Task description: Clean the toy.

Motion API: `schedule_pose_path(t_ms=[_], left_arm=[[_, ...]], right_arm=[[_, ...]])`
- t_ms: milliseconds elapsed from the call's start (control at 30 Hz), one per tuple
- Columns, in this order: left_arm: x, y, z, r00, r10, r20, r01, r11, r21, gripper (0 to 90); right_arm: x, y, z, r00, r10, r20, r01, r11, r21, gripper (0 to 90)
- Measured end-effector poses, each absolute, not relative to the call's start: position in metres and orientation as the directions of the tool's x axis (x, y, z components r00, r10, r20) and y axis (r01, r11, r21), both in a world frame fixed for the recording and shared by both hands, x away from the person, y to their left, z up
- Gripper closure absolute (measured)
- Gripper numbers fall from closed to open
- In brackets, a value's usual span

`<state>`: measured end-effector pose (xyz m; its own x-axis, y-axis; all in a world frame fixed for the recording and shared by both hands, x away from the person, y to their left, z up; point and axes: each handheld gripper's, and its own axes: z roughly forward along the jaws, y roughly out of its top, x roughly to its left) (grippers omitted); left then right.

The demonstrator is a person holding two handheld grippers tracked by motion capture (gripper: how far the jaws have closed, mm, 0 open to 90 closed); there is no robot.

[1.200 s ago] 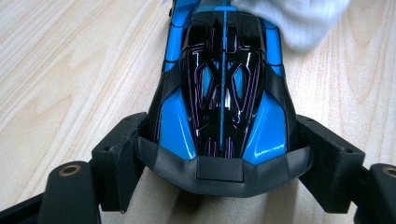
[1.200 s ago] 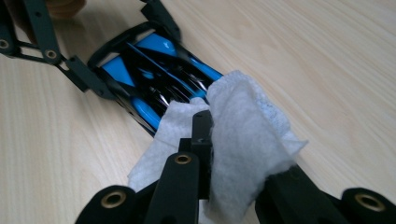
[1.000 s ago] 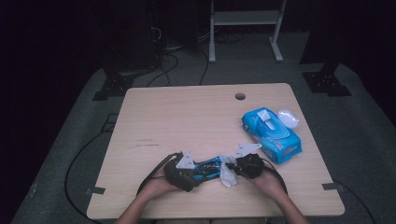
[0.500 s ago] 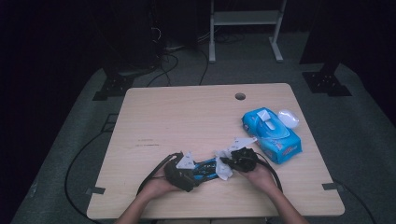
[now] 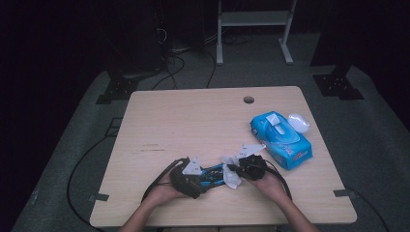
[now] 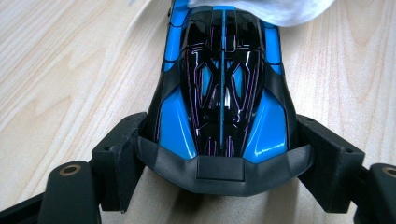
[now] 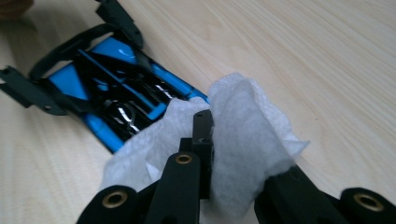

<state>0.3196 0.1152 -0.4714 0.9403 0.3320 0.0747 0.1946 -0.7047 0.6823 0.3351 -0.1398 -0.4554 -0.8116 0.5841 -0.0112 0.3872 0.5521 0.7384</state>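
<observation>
A blue and black toy car [image 5: 213,172] lies on the wooden table [image 5: 193,121] near its front edge. My left gripper [image 5: 202,177] is shut on the car's tail; in the left gripper view the two black jaws press the car [image 6: 222,84] from both sides. My right gripper [image 5: 234,171] is shut on a crumpled white wipe [image 5: 231,177]. That wipe [image 7: 243,126] rests against the far end of the car [image 7: 116,88], and its edge shows over the car's nose as the wipe [image 6: 280,9] in the left gripper view. A person's hands hold both grippers.
A blue pack of wipes [image 5: 280,139] lies at the right side of the table, with a white rounded thing [image 5: 298,122] just behind it. A cable hole [image 5: 248,100] sits near the far edge. Bare wood spreads over the left and far halves.
The right gripper with the wipe has shifted a little to the left and away from the front edge, onto the car's end. The left gripper and the car have stayed put.
</observation>
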Motion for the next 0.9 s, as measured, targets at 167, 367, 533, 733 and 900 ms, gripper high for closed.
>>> schedule_pose_path(t_ms=[167, 367, 533, 733, 900], left_arm=[[0.32, 0.115, -0.471, 0.942, 0.328, 0.076, 0.191, -0.707, 0.681, 23.6], [0.32, 0.115, -0.471, 0.941, 0.326, 0.087, 0.186, -0.717, 0.672, 23.5], [0.32, 0.115, -0.471, 0.941, 0.327, 0.083, 0.188, -0.712, 0.677, 23.5], [0.319, 0.115, -0.471, 0.941, 0.327, 0.088, 0.186, -0.715, 0.674, 23.4], [0.319, 0.115, -0.471, 0.939, 0.33, 0.093, 0.186, -0.718, 0.671, 23.3]], right_arm=[[0.332, -0.155, -0.457, -0.788, 0.616, 0.002, 0.426, 0.543, 0.724, 82.0], [0.327, -0.123, -0.449, -0.834, 0.552, -0.023, 0.357, 0.571, 0.739, 82.0], [0.333, -0.126, -0.451, -0.811, 0.577, -0.091, 0.355, 0.611, 0.708, 82.1], [0.33, -0.144, -0.455, -0.785, 0.616, -0.066, 0.389, 0.574, 0.721, 82.2], [0.334, -0.131, -0.455, -0.797, 0.601, -0.067, 0.374, 0.577, 0.726, 82.2]])
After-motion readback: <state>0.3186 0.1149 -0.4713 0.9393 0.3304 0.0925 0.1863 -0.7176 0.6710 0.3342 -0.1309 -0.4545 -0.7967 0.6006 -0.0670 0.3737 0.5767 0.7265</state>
